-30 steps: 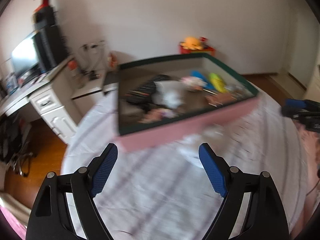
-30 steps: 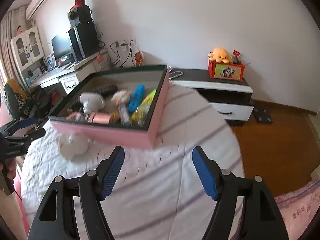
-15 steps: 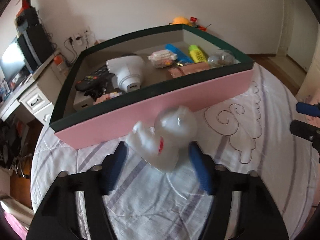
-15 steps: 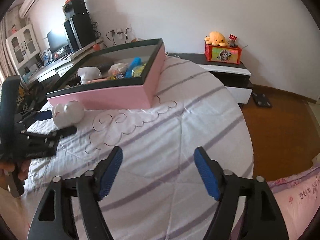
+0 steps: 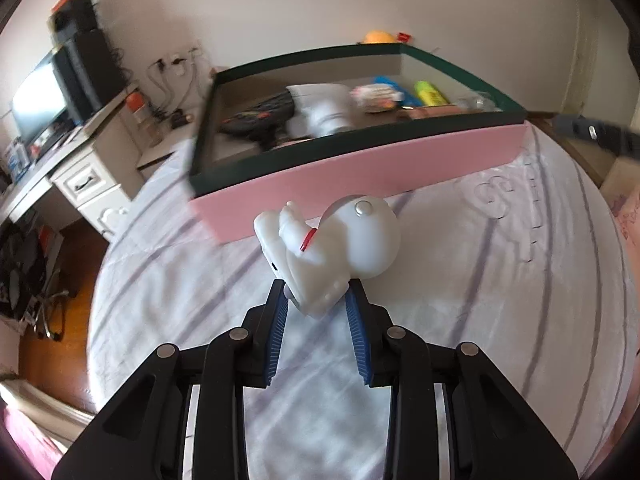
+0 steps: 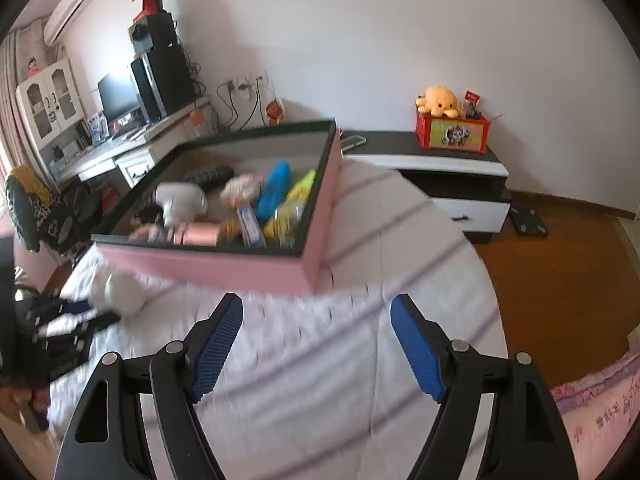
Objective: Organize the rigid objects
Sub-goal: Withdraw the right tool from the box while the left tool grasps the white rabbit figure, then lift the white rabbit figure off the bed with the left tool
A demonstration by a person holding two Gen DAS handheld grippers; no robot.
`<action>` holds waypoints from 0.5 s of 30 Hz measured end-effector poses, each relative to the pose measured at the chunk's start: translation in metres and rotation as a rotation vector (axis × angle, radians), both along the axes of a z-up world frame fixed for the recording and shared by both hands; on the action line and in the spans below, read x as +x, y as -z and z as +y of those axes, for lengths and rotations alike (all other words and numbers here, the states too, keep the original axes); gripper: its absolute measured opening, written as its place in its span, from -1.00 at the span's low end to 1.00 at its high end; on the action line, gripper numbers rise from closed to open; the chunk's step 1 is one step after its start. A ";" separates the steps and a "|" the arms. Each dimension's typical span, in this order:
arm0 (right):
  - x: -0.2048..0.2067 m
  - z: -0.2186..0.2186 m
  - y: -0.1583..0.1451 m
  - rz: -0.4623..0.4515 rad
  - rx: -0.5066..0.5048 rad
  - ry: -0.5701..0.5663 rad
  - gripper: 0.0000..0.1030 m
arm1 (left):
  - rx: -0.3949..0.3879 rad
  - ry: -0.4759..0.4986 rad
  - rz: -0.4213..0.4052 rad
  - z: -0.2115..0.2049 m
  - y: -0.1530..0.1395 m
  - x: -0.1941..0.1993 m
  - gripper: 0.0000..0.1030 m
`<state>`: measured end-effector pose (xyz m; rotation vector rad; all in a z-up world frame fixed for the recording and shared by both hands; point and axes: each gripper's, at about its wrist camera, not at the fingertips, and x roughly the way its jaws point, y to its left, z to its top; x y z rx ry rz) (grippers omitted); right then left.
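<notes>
1. One white dog figurine (image 5: 328, 248) with a red collar is seen lying on the striped bedspread (image 5: 480, 320), just beside the pink front wall of the box (image 5: 360, 176).
2. The lower end of the figurine is enclosed by the left gripper (image 5: 316, 300); its jaws are closing, and both blue pads (image 5: 278, 320) are seen against the toy's sides.
3. One right gripper (image 6: 316, 344) is held spread wide above the bedspread, with nothing between its two fingers.
4. One pink, dark-rimmed box is counted; inside it one black remote control (image 5: 260, 114), one white device (image 5: 324, 108), one blue item (image 6: 274, 190), one yellow-green item (image 5: 430, 94) and one pink cylinder (image 6: 200, 234) are made out.
5. One orange plush octopus (image 6: 438, 100) is set on one red box (image 6: 452, 132).
</notes>
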<state>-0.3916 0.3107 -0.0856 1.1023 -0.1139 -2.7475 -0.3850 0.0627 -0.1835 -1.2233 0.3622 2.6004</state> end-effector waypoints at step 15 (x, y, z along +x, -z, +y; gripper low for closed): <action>-0.069 -0.020 0.017 -0.080 0.064 0.015 -0.48 | 0.044 -0.170 -0.010 -0.088 0.004 -0.015 -0.42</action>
